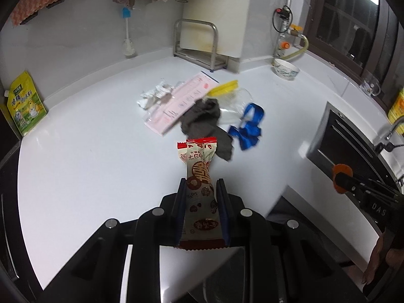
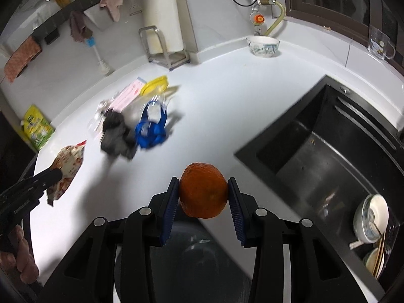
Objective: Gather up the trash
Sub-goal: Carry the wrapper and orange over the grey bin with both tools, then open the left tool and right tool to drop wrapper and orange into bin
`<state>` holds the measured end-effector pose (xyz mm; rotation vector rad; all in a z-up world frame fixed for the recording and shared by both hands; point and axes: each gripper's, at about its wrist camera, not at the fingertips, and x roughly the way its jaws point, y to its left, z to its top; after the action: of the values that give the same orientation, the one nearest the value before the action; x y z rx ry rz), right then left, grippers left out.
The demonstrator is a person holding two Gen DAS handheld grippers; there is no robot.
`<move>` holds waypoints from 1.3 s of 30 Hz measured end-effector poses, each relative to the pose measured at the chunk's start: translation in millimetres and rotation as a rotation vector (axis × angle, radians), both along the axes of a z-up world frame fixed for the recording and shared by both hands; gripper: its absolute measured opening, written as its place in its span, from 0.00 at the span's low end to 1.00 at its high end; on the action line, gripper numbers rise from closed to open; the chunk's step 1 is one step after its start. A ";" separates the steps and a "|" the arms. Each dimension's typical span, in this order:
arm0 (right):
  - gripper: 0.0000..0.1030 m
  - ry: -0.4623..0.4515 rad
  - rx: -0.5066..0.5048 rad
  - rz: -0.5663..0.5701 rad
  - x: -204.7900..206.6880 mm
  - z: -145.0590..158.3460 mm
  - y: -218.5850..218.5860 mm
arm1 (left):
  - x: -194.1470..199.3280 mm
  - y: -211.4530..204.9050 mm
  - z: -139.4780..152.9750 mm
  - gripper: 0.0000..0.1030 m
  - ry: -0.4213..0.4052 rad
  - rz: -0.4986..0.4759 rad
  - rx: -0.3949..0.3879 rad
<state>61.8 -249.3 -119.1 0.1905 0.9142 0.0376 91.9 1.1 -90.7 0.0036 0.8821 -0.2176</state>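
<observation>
The left gripper [image 1: 201, 189] pinches a cream-and-red printed plastic snack wrapper [image 1: 200, 174] at mid-length, lifted above the white countertop [image 1: 88, 151]; it looks light, crinkly and slippery. The right gripper [image 2: 203, 193] clamps a round orange fruit [image 2: 203, 193] across its middle, probably firm but bruisable.

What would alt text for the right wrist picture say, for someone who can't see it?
A hand-held gripper squeezes an orange between its two blue pads above a white counter. A blurred heap of trash, with a grey rag and a blue ribbon, lies further back, and a black sink holding dishes opens on the right.
</observation>
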 end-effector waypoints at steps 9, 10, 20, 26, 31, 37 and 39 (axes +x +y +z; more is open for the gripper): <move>0.37 0.050 0.045 0.037 -67.6 -22.8 3.8 | -65.4 -41.2 -20.2 0.23 0.057 -0.067 -0.014; 0.37 0.053 0.052 0.047 -73.0 -25.3 4.7 | -70.7 -44.4 -22.6 0.23 0.066 -0.072 -0.019; 0.37 0.132 0.059 0.101 -108.0 -69.3 16.2 | -117.2 -71.3 -68.1 0.23 0.157 -0.121 0.000; 0.37 0.175 0.088 0.104 -106.8 -98.1 16.9 | -121.7 -71.7 -100.9 0.23 0.196 -0.110 0.026; 0.37 0.211 0.094 0.099 -103.7 -120.8 12.8 | -116.5 -69.7 -123.8 0.23 0.219 -0.089 0.048; 0.37 0.253 0.102 0.098 -96.7 -146.1 13.3 | -110.8 -66.1 -142.4 0.23 0.250 -0.073 0.051; 0.37 0.256 0.109 0.094 -94.0 -150.1 13.5 | -111.2 -65.0 -145.5 0.23 0.252 -0.072 0.053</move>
<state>-32.2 -235.8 -269.2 0.2580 1.1769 0.1529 -19.2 -64.0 -236.2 0.0583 1.1396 -0.2652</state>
